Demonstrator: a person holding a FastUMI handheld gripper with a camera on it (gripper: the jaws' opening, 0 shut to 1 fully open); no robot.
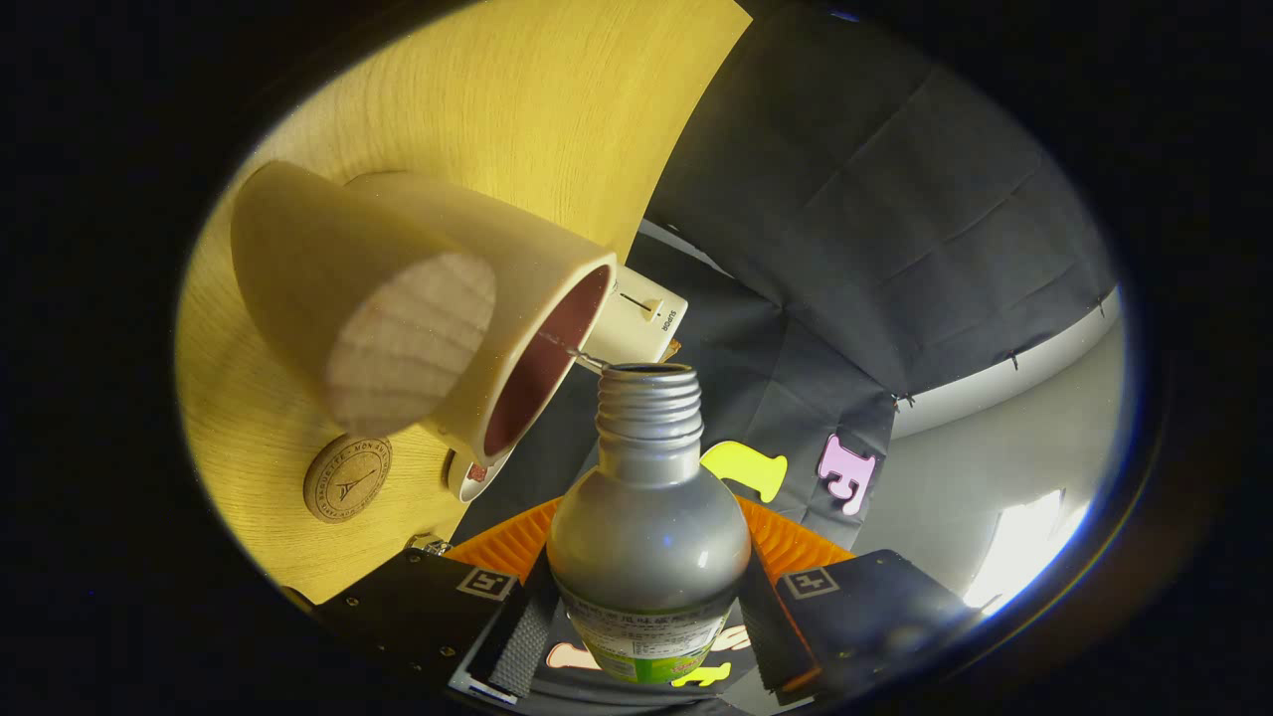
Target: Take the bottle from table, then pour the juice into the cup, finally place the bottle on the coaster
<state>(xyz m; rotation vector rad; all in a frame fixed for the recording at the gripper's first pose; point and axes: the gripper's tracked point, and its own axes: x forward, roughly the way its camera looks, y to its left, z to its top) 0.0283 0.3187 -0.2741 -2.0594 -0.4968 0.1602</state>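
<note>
The gripper (646, 622) has its fingers closed against both sides of the bottle (646, 537), holding it firmly by its lower body. The bottle is uncapped and tilted hard over, its threaded mouth right at the rim of the cup (467, 328), which lies at about 10 o'clock from the mouth. A thin stream appears to run from the mouth into the cup's dark inside, so I judge the pickup done and the pouring under way. Setting the bottle down is left.

The round coaster (347, 478) lies on the bench (517, 109) at about 8 o'clock from the bottle, near the cup's base and bare. The bench edge runs close behind the cup, with a small pale box (646, 320) just beyond the rim. Room towards the coaster looks open, though the cup stands near it.
</note>
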